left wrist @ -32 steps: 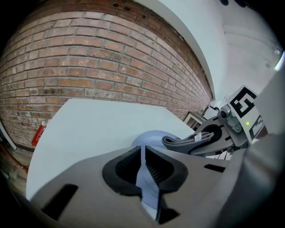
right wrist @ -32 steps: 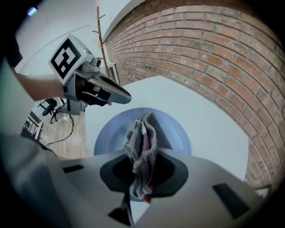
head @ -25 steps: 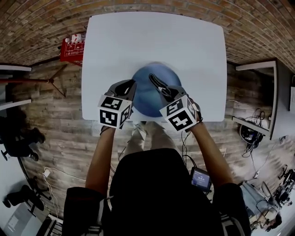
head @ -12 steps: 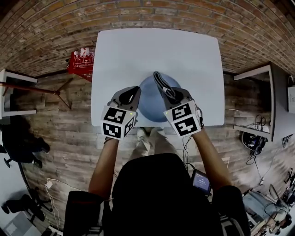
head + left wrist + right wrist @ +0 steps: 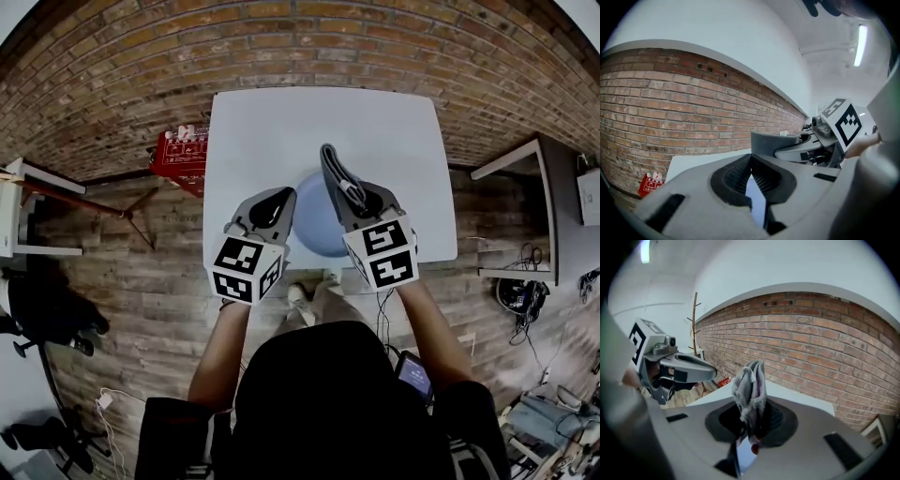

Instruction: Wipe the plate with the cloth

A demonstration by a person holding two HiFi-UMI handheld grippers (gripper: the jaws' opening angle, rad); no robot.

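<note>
1. Between the fingers of the right gripper (image 5: 752, 417), a grey cloth (image 5: 749, 380) is pinched and sticks out past the tips.
2. The fingers of the left gripper (image 5: 750, 160) are pressed together at the tips, holding nothing.
3. Beneath and between both sets of fingers, the blue plate (image 5: 317, 230) lies on the white table (image 5: 319, 122).

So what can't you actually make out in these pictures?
- Plate: in the head view the left gripper and right gripper cover its sides. The gripper views show only a blue sliver, so dirt cannot be judged.
- Cloth: its lower end is buried between the right gripper's shut jaws.
- Red box: its print is too small in the head view.
- Whether the plate rests on the table: unclear.
</note>
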